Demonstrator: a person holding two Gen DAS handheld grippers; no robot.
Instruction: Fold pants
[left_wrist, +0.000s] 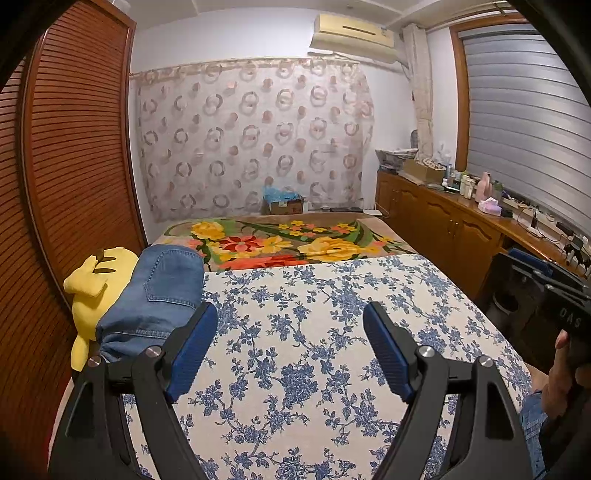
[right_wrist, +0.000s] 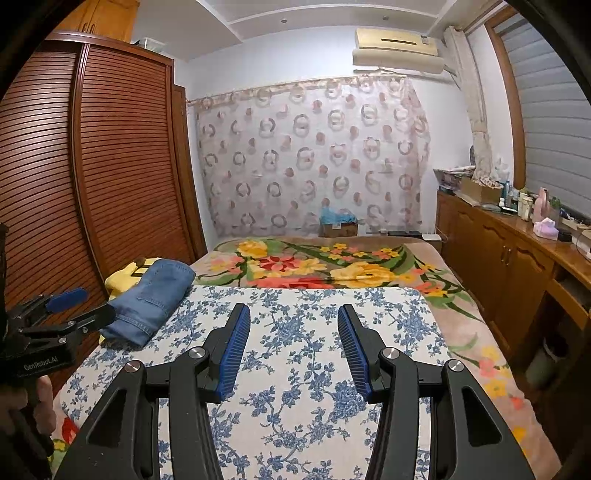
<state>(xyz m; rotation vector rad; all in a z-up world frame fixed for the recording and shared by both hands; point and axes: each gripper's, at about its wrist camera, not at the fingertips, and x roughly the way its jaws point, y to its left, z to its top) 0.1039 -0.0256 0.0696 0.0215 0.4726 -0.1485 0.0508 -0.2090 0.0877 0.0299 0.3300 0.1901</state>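
Note:
Folded blue jeans (left_wrist: 159, 295) lie at the left edge of the bed, resting partly on a yellow plush toy (left_wrist: 99, 280). My left gripper (left_wrist: 291, 314) is open over the blue-flowered white cloth (left_wrist: 314, 295), its left finger just right of the jeans' near end, nothing between its pads. In the right wrist view the jeans (right_wrist: 151, 295) sit far left, with the left gripper (right_wrist: 88, 306) beside their near end. My right gripper (right_wrist: 293, 312) is open and empty above the middle of the cloth (right_wrist: 295, 354). A strip of blue denim (left_wrist: 532, 417) shows at the lower right edge; what it belongs to is unclear.
A bright flowered blanket (left_wrist: 277, 243) covers the far half of the bed. A louvred wooden wardrobe (right_wrist: 122, 166) stands close along the left. A wooden cabinet (right_wrist: 498, 258) with bottles and a tissue pack lines the right. A cardboard box (right_wrist: 338, 225) sits past the bed.

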